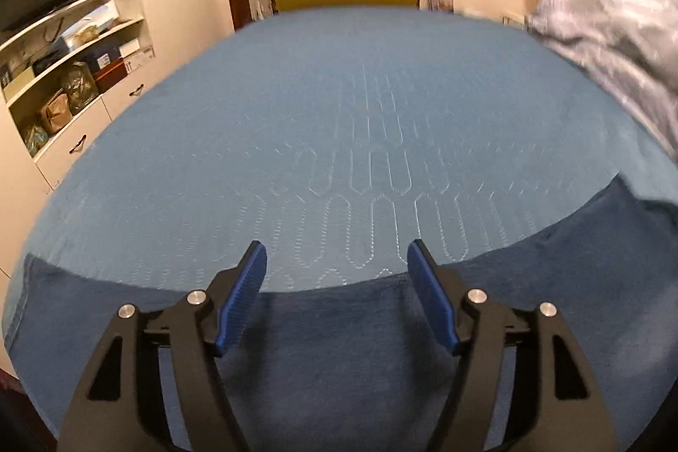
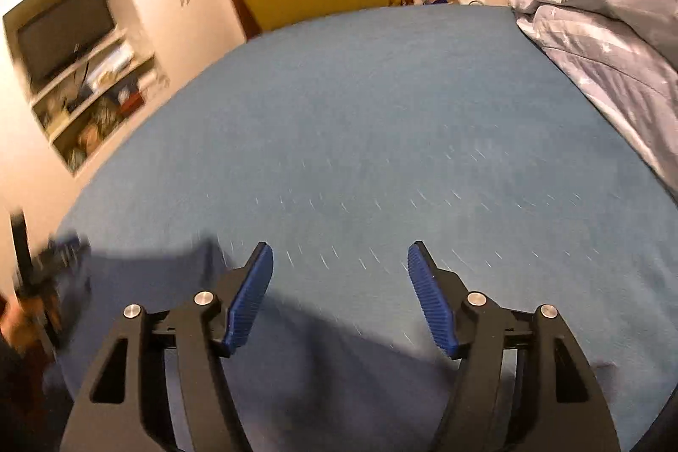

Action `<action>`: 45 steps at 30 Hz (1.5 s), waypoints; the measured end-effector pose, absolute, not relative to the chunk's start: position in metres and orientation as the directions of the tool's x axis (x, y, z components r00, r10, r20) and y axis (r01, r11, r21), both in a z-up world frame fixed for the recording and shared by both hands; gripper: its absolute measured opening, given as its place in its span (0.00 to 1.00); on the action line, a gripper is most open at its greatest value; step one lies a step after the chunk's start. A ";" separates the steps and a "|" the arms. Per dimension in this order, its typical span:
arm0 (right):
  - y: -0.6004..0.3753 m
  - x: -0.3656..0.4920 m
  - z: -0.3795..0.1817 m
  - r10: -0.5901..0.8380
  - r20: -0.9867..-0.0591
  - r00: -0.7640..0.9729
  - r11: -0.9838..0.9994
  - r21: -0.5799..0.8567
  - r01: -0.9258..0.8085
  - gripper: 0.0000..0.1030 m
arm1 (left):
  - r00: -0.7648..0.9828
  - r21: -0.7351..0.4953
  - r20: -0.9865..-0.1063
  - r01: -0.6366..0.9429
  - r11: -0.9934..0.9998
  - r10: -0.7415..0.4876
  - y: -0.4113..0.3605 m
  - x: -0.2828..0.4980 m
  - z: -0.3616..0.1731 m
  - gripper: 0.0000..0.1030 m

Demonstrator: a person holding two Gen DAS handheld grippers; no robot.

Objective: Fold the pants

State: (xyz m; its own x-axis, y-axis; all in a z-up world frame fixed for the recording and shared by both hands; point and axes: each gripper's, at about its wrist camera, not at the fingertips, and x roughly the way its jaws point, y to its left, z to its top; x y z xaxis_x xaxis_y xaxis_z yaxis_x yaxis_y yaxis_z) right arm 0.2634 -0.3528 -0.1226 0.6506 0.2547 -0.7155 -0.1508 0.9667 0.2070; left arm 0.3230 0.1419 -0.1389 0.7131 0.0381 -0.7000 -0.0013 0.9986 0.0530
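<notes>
Left wrist: pants (image 1: 339, 346), no labels.

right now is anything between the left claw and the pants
Nothing visible. The left claw is open right above the dark blue pants, which lie flat on the blue bed cover. The grey bedding sits far off to the right.

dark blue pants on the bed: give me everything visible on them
The dark blue denim-like pants lie spread flat on the light blue quilted bedspread, along its near edge. In the left wrist view they run across the frame, with a stitched seam at the left end. The open left gripper hovers over their far edge; contact cannot be told. In the right wrist view they lie under the open right gripper.
</notes>
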 end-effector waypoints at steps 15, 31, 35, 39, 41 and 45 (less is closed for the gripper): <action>-0.383 0.217 -0.137 -0.018 -0.743 0.669 0.998 0.028 0.058 0.58 | 0.637 -0.155 -0.729 0.201 0.967 -0.250 0.050 0.156 -0.135 0.56; -0.301 0.061 -0.188 -0.051 -0.805 0.591 0.998 -0.067 -0.006 0.66 | 0.617 -0.001 -0.733 0.421 0.907 -0.287 -0.035 0.090 -0.161 0.46; -0.302 0.056 -0.179 -0.042 -0.797 0.603 0.999 -0.040 0.017 0.66 | 0.601 -0.066 -0.706 0.470 0.880 -0.374 -0.070 0.100 -0.147 0.46; -0.302 0.049 -0.162 -0.052 -0.766 0.640 0.998 -0.011 0.067 0.81 | 0.547 -0.083 -0.759 0.456 0.886 -0.353 -0.100 0.120 -0.162 0.46; -0.301 0.050 -0.162 -0.058 -0.775 0.630 0.996 -0.006 0.085 0.84 | 0.548 -0.067 -0.770 0.440 0.895 -0.327 -0.104 0.117 -0.177 0.46; -0.299 0.053 -0.167 -0.098 -0.779 0.620 0.993 -0.032 0.117 0.84 | 0.546 -0.089 -0.768 0.428 0.900 -0.335 -0.100 0.113 -0.174 0.48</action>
